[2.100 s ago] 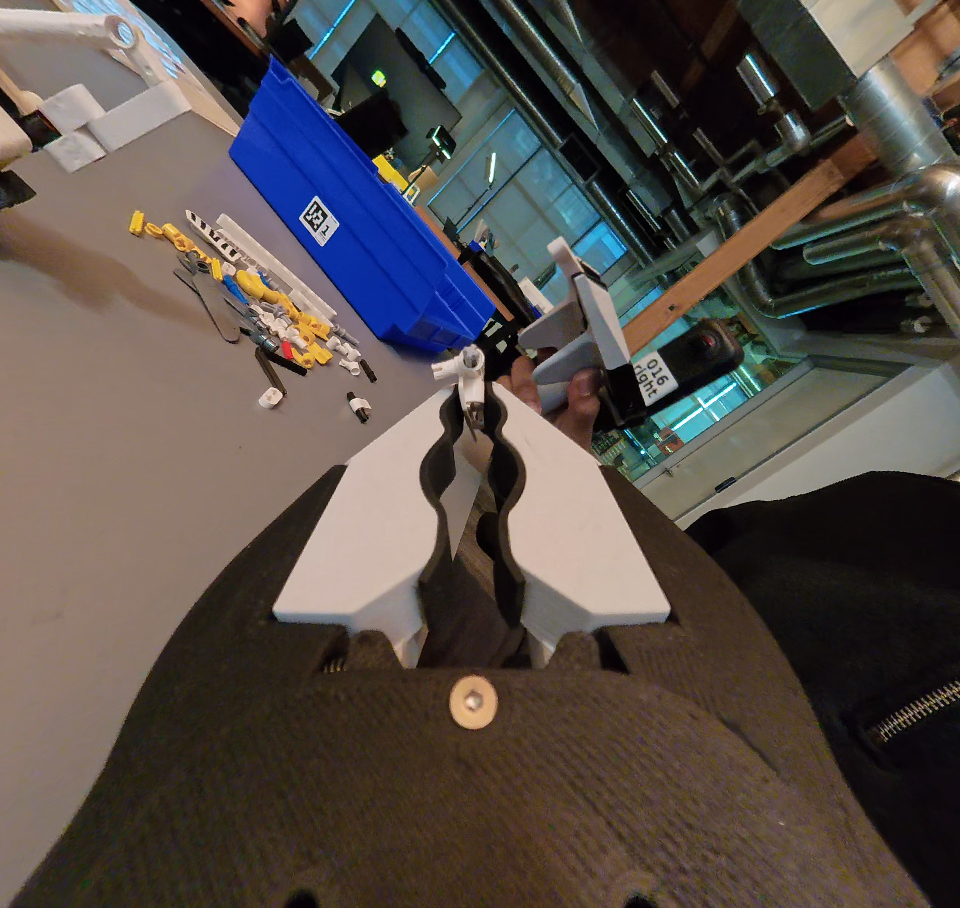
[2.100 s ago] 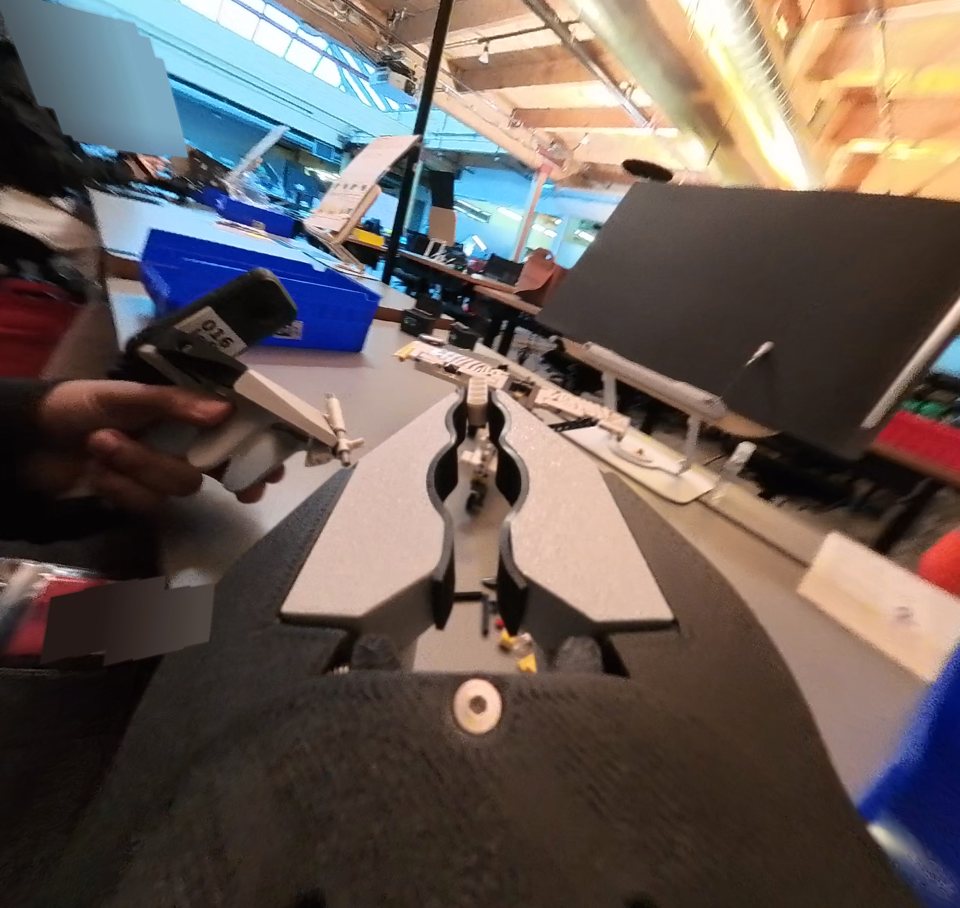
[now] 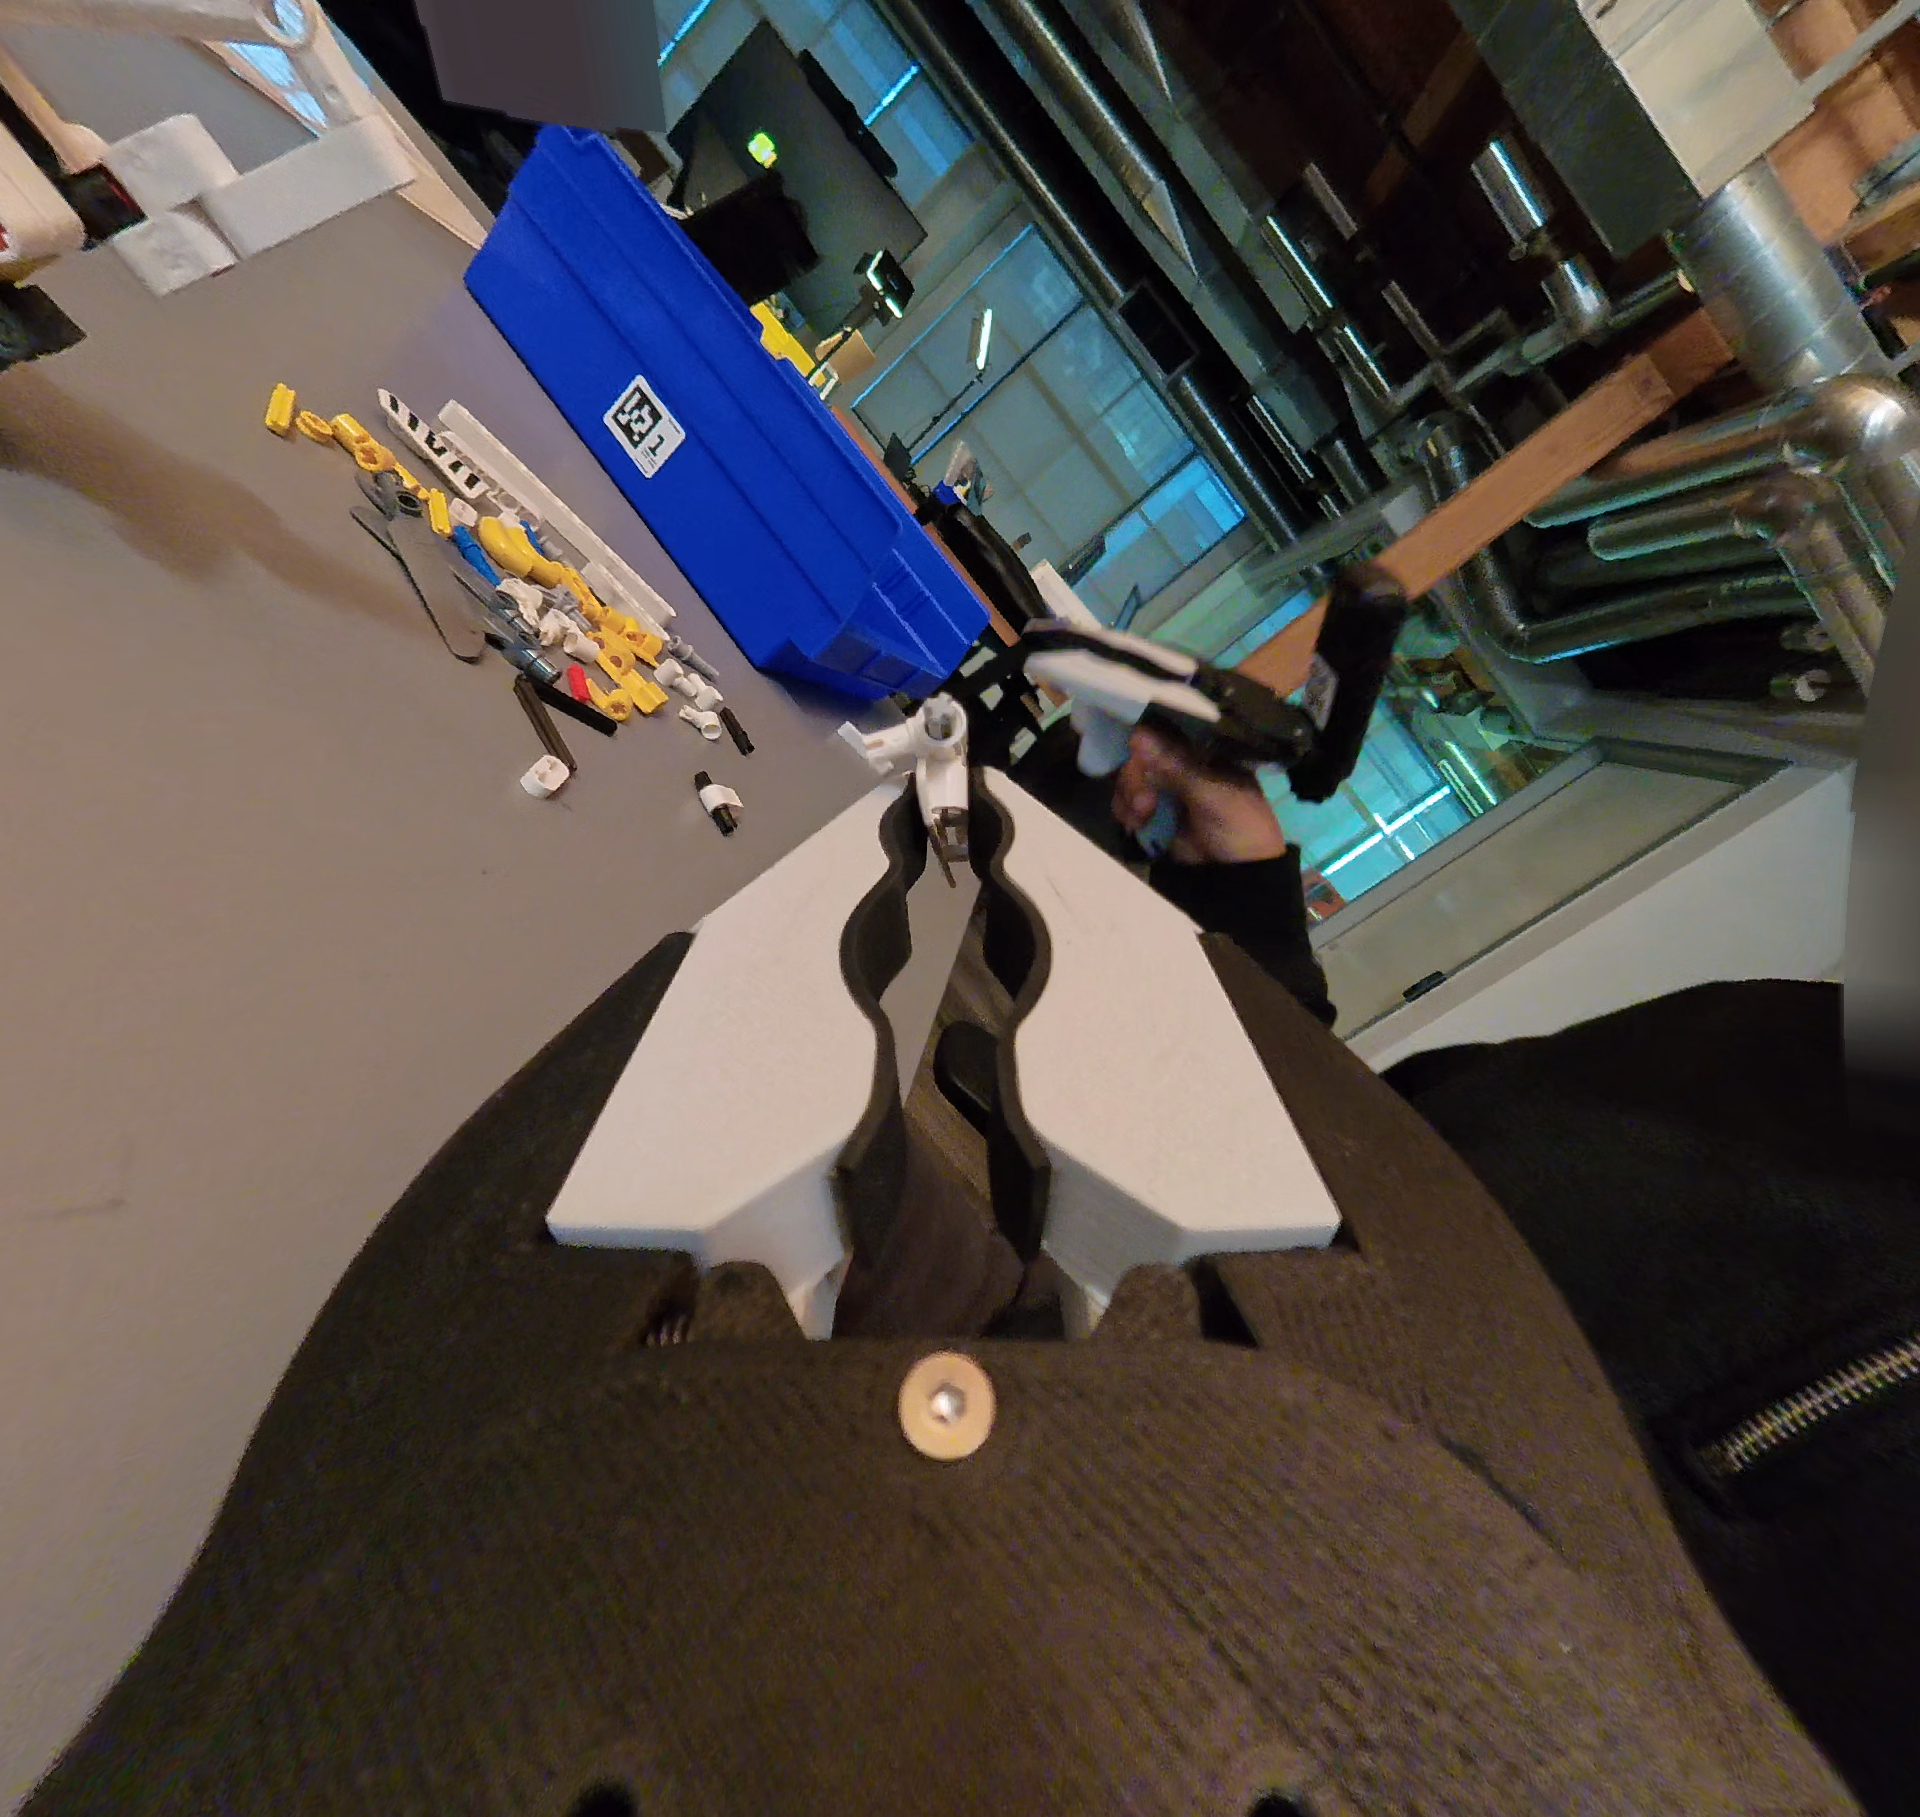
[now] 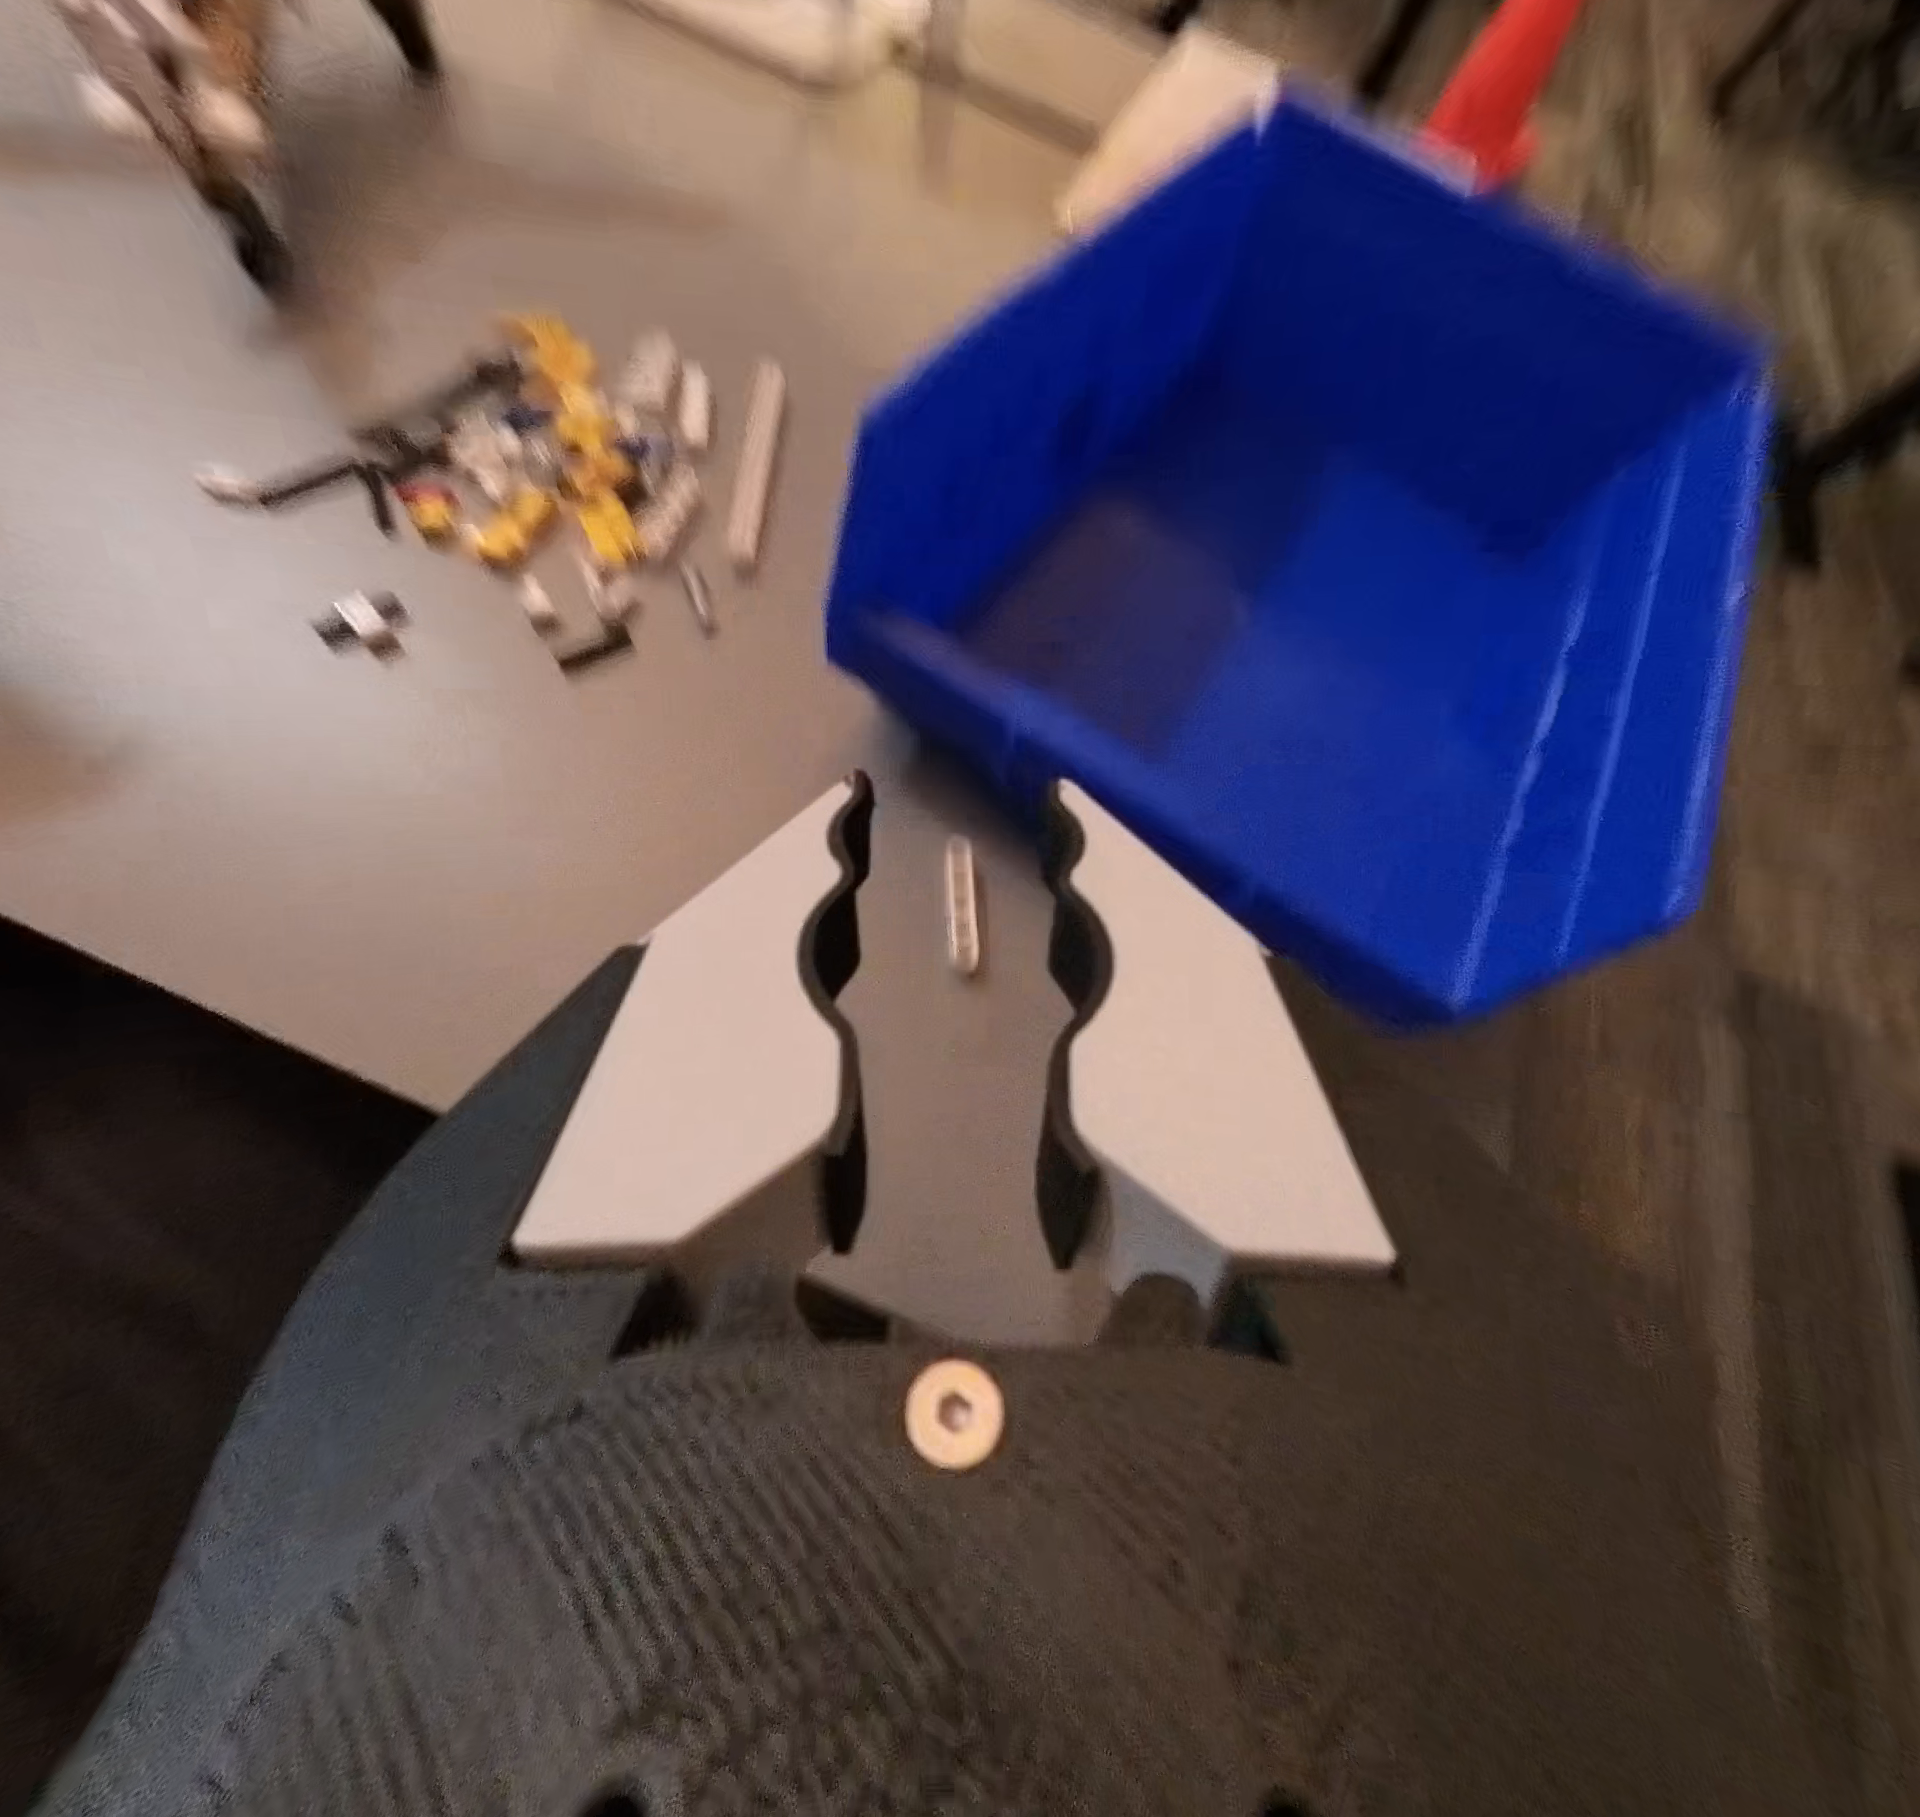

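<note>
Surface: a grey bench (image 3: pixel 208 936), matte, carrying 1 loose heap of small parts (image 3: pixel 520 572) in yellow, white, black and blue. A blue bin (image 3: pixel 727 479) stands just beside the heap, its far wall running along the bench's far edge. White brackets (image 3: pixel 260 188) sit at the far left corner.

Room: exposed metal ducts and pipes (image 3: pixel 1714 520) overhead, a wooden beam (image 3: pixel 1507 479), glazed partitions behind. My right view is blurred; it shows dark plank floor (image 4: pixel 1662 1144) past the bench's near edge.

My left tool (image 3: pixel 948 811) is closed almost fully, its tips pinching a white connector piece (image 3: pixel 930 739) whose hub and stubs stick out above them. It hangs clear of the bench, near the bench's right edge.

My right tool (image 4: pixel 956 811) stands partly open with nothing gripped. It is above the bench's near edge, just before the bin's (image 4: pixel 1351 572) low front lip. A small pale pin (image 4: pixel 961 900) shows in the gap, touching neither finger; whether it lies on the bench I cannot tell.

Open room: bare grey bench left of and in front of the heap.
</note>
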The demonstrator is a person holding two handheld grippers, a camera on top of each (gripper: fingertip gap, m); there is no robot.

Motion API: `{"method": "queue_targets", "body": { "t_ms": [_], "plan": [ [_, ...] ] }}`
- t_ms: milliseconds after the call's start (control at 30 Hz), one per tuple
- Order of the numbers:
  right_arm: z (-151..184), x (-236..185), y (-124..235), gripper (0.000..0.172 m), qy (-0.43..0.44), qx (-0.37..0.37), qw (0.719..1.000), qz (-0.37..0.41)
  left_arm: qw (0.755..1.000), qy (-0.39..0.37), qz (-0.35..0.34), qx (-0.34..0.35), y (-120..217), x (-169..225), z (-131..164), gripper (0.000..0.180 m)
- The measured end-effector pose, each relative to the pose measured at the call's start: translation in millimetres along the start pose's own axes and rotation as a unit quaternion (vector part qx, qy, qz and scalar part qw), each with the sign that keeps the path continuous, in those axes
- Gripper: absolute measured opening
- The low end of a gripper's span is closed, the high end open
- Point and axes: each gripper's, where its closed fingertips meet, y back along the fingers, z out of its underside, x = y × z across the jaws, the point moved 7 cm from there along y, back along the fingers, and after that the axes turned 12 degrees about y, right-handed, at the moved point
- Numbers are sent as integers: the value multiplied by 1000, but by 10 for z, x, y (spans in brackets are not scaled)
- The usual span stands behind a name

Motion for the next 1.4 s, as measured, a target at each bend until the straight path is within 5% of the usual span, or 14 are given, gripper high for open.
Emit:
{"method": "queue_targets", "body": {
  "t_ms": [167, 333, 567, 767, 933, 1167, 1400],
  "plan": [
    [673, 157, -246, 29, -89, -20, 995, 24, 1000, 2, 3, -3, -12, 1, 6, 3],
    [745, 50, -459, 35, -254, 70, 956, -132, 1000, -10, -7, -6, -42, 4, 34, 3],
    [604, -193, -634, 0, -132, -9, 988, -80, 1000, -12, -6, -10, -64, 8, 50, 4],
    [48, -711, -782, 0, -79, 45, 982, -163, 1000, -9, 0, -9, -56, 10, 48, 4],
    [-61, -718, -891, 0, 2, -11, 994, -110, 1000, -5, 9, -10, -38, 16, 54, 3],
    [204, -305, -653, 23, -56, -35, 997, -48, 1000, 9, 21, -5, -18, 14, 37, 3],
    [409, -285, -736, 41, -158, -43, 984, -70, 999, 21, 25, -2, -13, 5, 17, 3]
  ]
}}
